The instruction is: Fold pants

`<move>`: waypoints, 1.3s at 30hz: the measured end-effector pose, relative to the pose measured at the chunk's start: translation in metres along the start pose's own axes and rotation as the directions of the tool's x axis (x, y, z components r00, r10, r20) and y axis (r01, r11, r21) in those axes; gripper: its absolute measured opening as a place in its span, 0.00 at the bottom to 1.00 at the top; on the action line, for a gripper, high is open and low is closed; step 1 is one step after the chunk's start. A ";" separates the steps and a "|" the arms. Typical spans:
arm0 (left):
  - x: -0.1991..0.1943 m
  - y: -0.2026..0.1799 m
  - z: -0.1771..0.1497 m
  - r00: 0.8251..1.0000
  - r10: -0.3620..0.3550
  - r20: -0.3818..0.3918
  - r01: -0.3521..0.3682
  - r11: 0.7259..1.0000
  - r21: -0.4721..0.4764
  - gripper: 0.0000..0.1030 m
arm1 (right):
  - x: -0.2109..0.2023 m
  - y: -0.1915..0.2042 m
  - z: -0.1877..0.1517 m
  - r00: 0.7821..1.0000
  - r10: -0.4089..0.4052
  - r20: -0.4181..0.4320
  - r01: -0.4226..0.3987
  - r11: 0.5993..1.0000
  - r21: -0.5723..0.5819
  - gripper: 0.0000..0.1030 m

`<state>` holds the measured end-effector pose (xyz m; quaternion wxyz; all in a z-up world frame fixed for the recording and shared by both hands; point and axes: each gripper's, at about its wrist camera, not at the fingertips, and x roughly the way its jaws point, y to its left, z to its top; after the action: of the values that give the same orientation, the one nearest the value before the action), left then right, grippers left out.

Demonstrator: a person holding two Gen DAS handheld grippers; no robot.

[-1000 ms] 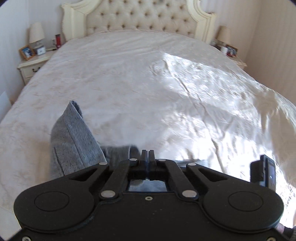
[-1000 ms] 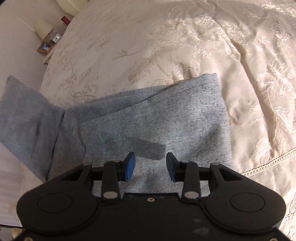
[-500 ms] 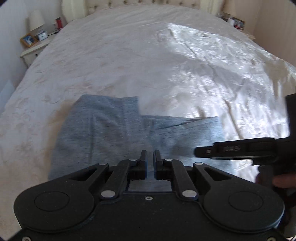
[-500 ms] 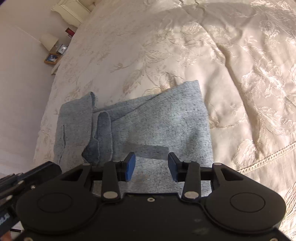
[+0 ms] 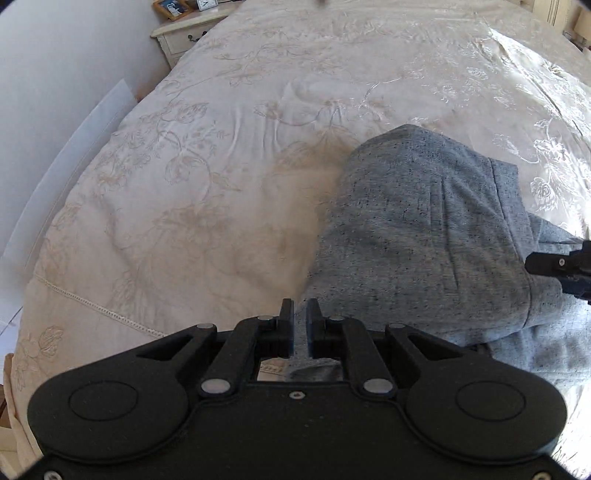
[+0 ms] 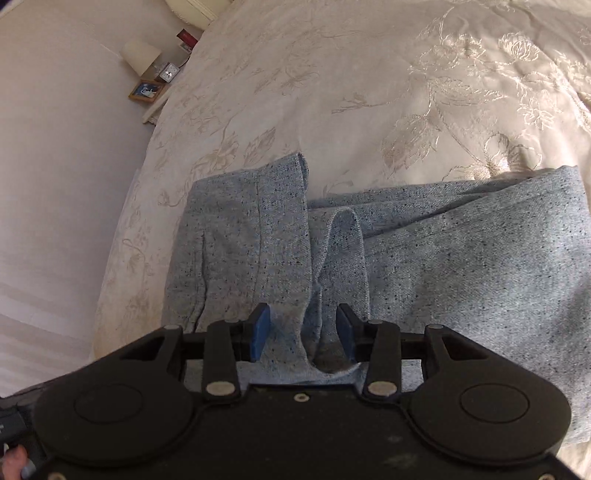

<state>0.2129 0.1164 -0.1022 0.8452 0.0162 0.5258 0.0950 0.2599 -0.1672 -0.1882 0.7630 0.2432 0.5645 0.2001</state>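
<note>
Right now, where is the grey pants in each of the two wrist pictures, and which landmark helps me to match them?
Left wrist view: the grey pants lie right of centre on the bedspread, reaching the right edge.
Right wrist view: the grey pants fill the middle and right, above the gripper.
Shared landmark: the framed picture on the nightstand, upper left in both.

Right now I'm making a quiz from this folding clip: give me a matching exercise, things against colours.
Things:
1. pants
2. bedspread
3. right gripper pads
4. picture frame

Colours:
A. blue
B. wooden brown
C. speckled grey
D. cream with floral embroidery

Pairs: 1-C, 2-D, 3-A, 4-B
</note>
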 end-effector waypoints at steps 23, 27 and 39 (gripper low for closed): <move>-0.010 -0.058 -0.018 0.989 -0.148 0.021 0.138 0.957 0.255 0.16 | -0.065 0.019 -0.004 0.987 0.031 0.159 -0.018 0.996 -0.082 0.07; -0.010 -0.061 -0.018 0.991 -0.135 0.019 0.126 0.960 0.250 0.16 | -0.038 -0.006 -0.002 0.992 -0.115 0.054 0.119 0.990 -0.078 0.13; -0.008 -0.080 0.019 0.975 -0.206 0.083 0.189 0.965 0.179 0.15 | -0.042 -0.049 0.012 0.998 -0.016 0.068 0.011 0.998 0.070 0.39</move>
<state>0.2379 0.0377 -0.0969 0.8715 0.0404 0.4874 -0.0361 0.2607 -0.2326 -0.1827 0.7743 0.2725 0.5462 0.1669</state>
